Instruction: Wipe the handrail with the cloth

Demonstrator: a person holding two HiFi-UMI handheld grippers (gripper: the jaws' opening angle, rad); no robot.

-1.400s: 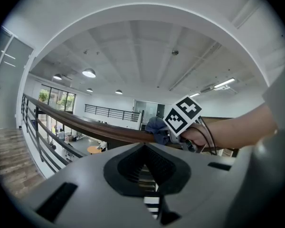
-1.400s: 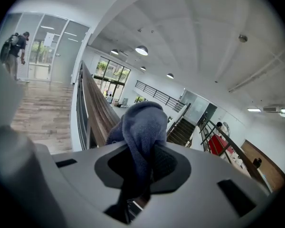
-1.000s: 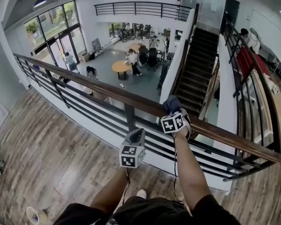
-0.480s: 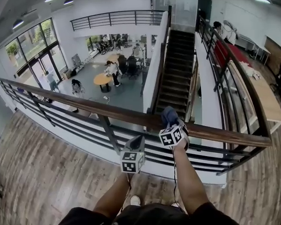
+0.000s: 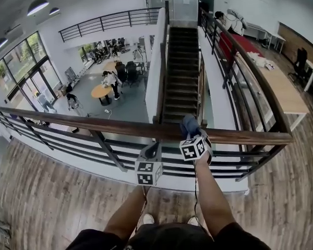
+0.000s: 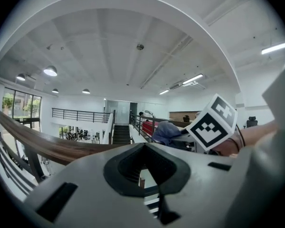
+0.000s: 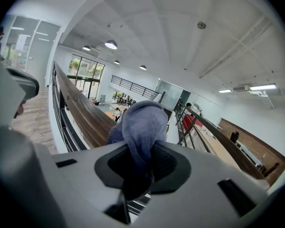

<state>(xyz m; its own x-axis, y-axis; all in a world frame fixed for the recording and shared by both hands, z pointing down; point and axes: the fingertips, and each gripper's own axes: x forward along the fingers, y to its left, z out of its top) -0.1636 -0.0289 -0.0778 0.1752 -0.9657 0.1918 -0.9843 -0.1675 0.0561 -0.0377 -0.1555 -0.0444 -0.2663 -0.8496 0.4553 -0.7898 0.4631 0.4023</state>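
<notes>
Head view showed the left gripper (image 5: 151,152) hanging just below the wooden handrail (image 5: 83,123), its jaws pressed together with nothing between them. Right of it, the right gripper (image 5: 192,135) pinched the blue cloth (image 5: 188,123), which sat bunched on top of the rail, before the staircase (image 5: 181,72).

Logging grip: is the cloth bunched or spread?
Bunched: the cloth bulges as a rounded wad, pinched in the right gripper.
</notes>
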